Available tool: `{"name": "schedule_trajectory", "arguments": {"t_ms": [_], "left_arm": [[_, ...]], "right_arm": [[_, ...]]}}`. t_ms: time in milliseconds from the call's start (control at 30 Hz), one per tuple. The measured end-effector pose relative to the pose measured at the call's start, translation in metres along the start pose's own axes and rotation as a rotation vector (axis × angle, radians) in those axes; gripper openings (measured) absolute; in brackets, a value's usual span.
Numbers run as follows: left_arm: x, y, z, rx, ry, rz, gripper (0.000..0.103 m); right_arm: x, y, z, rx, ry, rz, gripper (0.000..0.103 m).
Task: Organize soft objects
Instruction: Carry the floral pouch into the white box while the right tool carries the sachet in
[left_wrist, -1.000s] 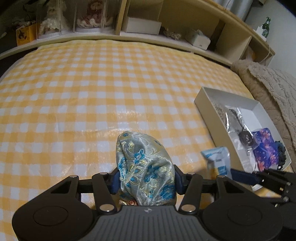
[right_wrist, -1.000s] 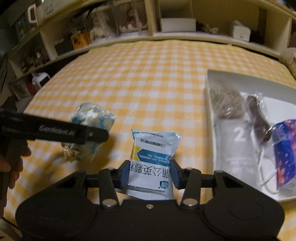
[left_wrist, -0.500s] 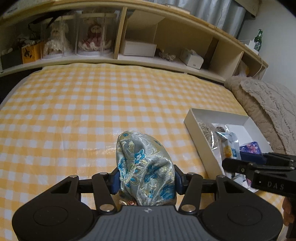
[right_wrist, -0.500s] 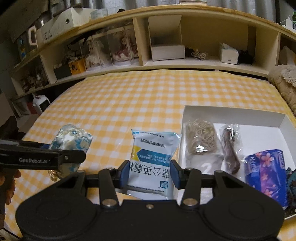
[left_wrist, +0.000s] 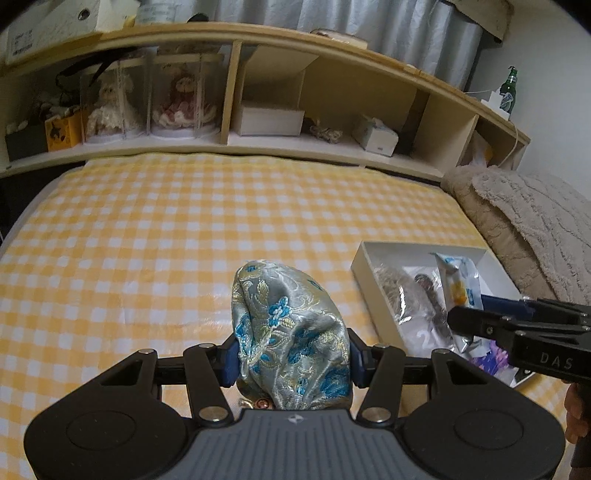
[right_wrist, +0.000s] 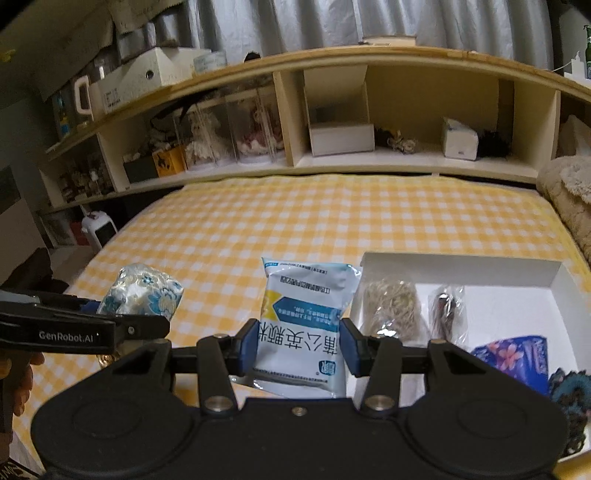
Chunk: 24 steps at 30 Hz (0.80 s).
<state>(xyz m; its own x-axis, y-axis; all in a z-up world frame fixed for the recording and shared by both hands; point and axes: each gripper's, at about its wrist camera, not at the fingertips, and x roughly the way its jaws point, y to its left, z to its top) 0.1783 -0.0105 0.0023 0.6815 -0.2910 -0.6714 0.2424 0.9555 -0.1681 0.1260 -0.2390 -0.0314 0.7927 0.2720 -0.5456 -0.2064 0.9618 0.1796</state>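
Nearest the left wrist camera, the left gripper (left_wrist: 291, 360) is clamped on a silver brocade pouch (left_wrist: 290, 339) patterned with blue and gold flowers; both blue pads press into its sides, and the pouch bulges up between them. A small bead or clasp shows under its lower edge. The pouch is held above the yellow checked cloth (left_wrist: 184, 236) that covers the surface.

In the right wrist view, the right gripper (right_wrist: 297, 349) is closed on a pale blue and white packet (right_wrist: 306, 321) printed with Chinese characters, the pads pinching its lower half so the top stands up and away from the camera. The packet hangs over the near left edge of the white box (right_wrist: 458, 264). The left wrist view shows the same packet edge-on above the box, with the dark right gripper reaching in from the right.

Inside the box, from its left side, lie a clear bag of pale tangled fibres (right_wrist: 389, 306), a clear bag with something dark in it (right_wrist: 445, 308), a blue pouch with pink flowers (right_wrist: 513, 356) and, at the near right corner, a dark teal lacy item (right_wrist: 569, 384).

Further off, to the right of the box, a beige textured blanket (left_wrist: 528, 221) is heaped. Beyond the cloth stands a wooden shelf unit (left_wrist: 332, 85) holding two dolls in clear cases (left_wrist: 147, 99), a white box and a tissue box, with a green bottle (left_wrist: 509, 90) on its top right end.
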Motion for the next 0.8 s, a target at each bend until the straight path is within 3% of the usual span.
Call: {"name": "schedule_trajectory", "arguments": {"t_ms": [400, 600, 800], "left_arm": [[0.019, -0.075, 0.048, 0.088, -0.061, -0.108, 0.055], [0.041, -0.115, 0.068, 0.105, -0.076, -0.192, 0.055], [0.076, -0.155, 0.075, 0.117, -0.036, -0.267, 0.055]], "right_arm": [[-0.018, -0.066, 0.015, 0.086, -0.05, -0.042, 0.048], [-0.033, -0.109, 0.021, 0.2, -0.107, -0.081, 0.048], [-0.038, -0.146, 0.029, 0.224, -0.143, -0.185, 0.048]]}}
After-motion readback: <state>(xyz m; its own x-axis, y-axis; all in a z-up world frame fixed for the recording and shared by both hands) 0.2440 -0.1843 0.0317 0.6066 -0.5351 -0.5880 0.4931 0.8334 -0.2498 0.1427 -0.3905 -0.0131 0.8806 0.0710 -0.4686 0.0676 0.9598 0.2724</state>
